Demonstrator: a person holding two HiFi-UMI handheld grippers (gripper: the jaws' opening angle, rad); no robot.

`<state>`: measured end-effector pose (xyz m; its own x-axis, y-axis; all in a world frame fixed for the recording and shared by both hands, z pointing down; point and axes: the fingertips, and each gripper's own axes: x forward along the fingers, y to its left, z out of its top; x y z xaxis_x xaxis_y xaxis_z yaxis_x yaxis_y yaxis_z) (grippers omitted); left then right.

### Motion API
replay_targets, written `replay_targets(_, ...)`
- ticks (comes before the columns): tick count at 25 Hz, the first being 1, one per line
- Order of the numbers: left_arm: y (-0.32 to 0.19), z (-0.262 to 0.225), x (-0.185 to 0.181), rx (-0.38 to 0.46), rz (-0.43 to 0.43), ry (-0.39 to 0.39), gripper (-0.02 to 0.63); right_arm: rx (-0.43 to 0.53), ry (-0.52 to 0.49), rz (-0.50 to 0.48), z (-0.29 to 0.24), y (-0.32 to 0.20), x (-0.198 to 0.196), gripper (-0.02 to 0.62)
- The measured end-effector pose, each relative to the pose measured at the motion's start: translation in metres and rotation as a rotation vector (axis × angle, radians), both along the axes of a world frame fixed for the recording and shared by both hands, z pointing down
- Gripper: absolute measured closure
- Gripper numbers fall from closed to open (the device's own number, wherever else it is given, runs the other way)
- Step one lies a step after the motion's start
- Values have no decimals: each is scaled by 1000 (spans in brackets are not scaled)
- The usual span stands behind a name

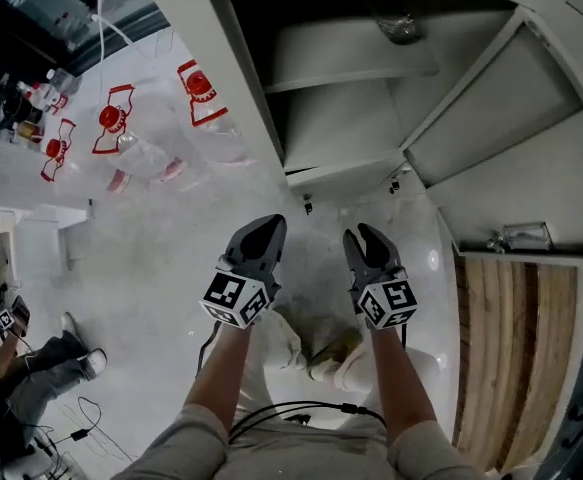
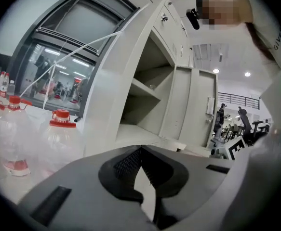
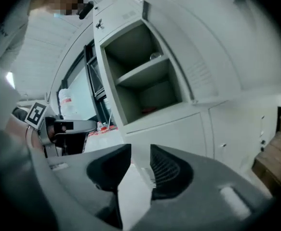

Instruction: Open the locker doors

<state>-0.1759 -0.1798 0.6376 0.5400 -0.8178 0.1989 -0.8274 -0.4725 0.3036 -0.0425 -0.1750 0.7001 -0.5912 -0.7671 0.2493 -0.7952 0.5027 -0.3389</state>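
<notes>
Left tool (image 1: 268,228) is closed, empty; right tool (image 1: 363,236) stands apart, empty. Ahead, the door (image 1: 501,118) looks stiff, light sheet metal, likely best taken at its edge.

Grey locker door (image 1: 506,103) wide open

Pale grey locker (image 1: 351,63), clear bottles (image 1: 136,148) with red caps, brown-striped wooden boards (image 1: 511,358), pale speckled floor (image 1: 151,258)
</notes>
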Motion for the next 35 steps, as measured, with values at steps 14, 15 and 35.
replay_targets(14, -31, 203, -13, 80, -9, 18, 607, 48, 100, -247, 215, -48, -106, 419)
replay_targets(15, -32, 208, -15, 84, -13, 19, 607, 57, 117, -254, 220, -50, -112, 417)
replay_targets(35, -30, 218, -29, 117, -8, 42, 607, 95, 270, -130, 236, -60, -124, 488)
